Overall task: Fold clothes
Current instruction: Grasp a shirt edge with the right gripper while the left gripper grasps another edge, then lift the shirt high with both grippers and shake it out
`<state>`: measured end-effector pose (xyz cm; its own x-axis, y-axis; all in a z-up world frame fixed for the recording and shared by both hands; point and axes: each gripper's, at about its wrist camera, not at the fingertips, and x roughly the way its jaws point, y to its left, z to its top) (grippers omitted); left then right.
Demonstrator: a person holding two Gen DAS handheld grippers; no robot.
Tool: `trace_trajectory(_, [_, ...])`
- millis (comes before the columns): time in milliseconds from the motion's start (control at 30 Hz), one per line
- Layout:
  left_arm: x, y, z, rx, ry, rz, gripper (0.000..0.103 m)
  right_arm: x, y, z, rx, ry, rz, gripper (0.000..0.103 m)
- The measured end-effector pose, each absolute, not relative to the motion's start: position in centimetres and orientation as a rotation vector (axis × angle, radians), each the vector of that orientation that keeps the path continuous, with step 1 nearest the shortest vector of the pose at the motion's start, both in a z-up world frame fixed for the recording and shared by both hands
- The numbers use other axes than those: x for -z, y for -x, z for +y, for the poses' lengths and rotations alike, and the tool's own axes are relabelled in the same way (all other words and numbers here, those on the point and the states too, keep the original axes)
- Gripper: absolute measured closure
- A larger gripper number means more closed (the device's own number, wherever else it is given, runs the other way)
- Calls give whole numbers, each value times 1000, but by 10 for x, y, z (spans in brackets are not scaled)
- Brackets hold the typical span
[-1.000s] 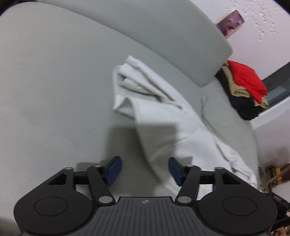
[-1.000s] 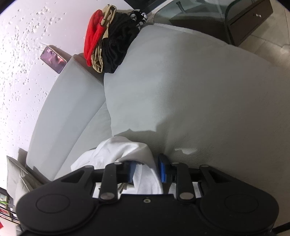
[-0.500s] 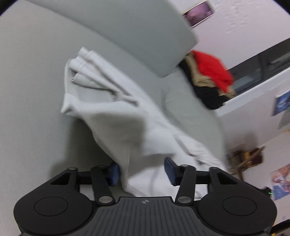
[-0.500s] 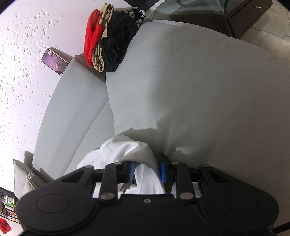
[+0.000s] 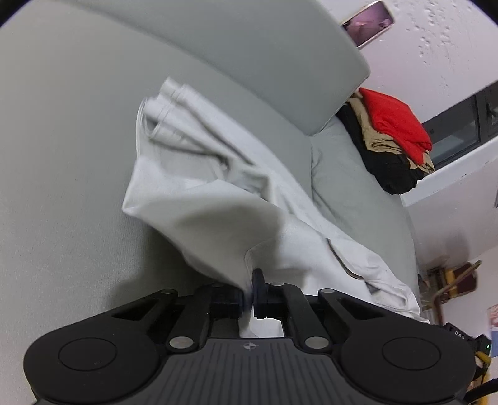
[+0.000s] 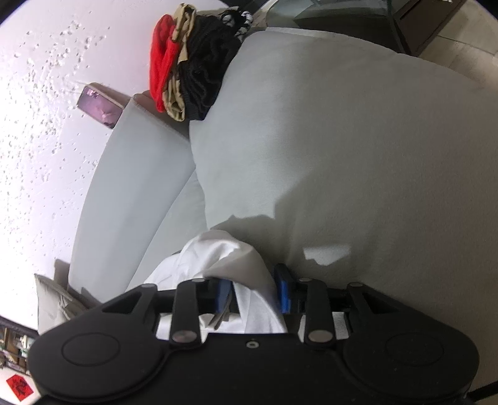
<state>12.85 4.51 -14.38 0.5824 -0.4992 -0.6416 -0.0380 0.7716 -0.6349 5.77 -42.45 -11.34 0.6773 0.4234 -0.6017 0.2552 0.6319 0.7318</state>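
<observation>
A white sweatshirt (image 5: 224, 199) lies rumpled on the grey sofa seat (image 5: 62, 174), its folded cuffs pointing toward the backrest. My left gripper (image 5: 249, 296) is shut on the near edge of the sweatshirt and lifts it a little off the seat. My right gripper (image 6: 253, 296) is shut on another bunched part of the same white sweatshirt (image 6: 224, 255), close to a large grey cushion (image 6: 342, 155).
A stack of folded clothes, red on tan on black (image 5: 395, 137), sits on the sofa's far end; it also shows in the right wrist view (image 6: 186, 62). The grey backrest (image 5: 249, 62) runs behind the sweatshirt. A phone (image 5: 367, 26) leans on the wall above it.
My left gripper moved forward over the sweatshirt's edge and shut on it, lifting the cloth. My right gripper stayed shut on its part and barely moved.
</observation>
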Motion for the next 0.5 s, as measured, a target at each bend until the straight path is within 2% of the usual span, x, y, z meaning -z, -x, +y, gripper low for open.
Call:
trace_trajectory(233, [83, -65, 55, 255, 617, 822, 100, 92, -52, -410, -111, -652, 866, 66])
trace_trajectory(300, [81, -51, 56, 225, 625, 828, 101, 92, -52, -406, -90, -606, 871, 73])
trace_trajectory(333, [82, -44, 58, 205, 633, 835, 102, 93, -53, -404, -74, -594, 882, 93])
trace_trajectory(367, [82, -38, 59, 183, 647, 843, 102, 94, -55, -402, -57, -583, 893, 101])
trace_trajectory(500, [50, -16, 66, 134, 681, 767, 103, 80, -56, -394, 36, -625, 921, 101])
